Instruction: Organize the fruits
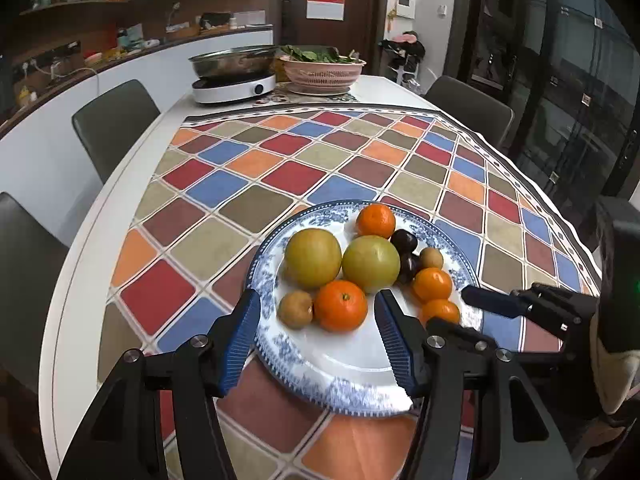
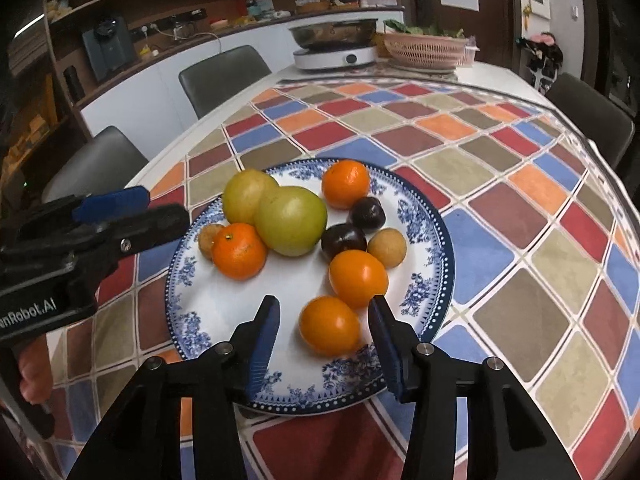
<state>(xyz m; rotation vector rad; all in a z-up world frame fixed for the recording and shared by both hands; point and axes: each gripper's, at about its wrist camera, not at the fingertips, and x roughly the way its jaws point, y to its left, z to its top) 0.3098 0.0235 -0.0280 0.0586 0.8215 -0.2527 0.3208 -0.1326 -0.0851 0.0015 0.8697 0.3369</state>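
A blue-and-white plate (image 1: 344, 398) (image 2: 430, 224) on the checked tablecloth holds two big yellow-green fruits (image 1: 313, 258) (image 2: 291, 220), several oranges, two dark purple fruits (image 2: 344, 241) and two small brown fruits (image 2: 387, 247). My left gripper (image 1: 318, 296) is open over the plate's near side. An orange (image 1: 341, 306) and a small brown fruit (image 1: 296, 309) lie between its fingers, untouched. My right gripper (image 2: 325, 302) is open too, with an orange (image 2: 330, 330) lying loose between its pads. Each gripper shows at the edge of the other's view: right gripper (image 1: 492, 300), left gripper (image 2: 112, 208).
A checked cloth (image 1: 280, 168) covers the white table. At the far end stand an induction hob with a steel pot (image 1: 234, 66) and a pink basket of greens (image 1: 322, 70). Grey chairs (image 1: 114, 124) line the left side, one (image 1: 470, 106) the right. A hand (image 2: 34, 376) holds the left gripper.
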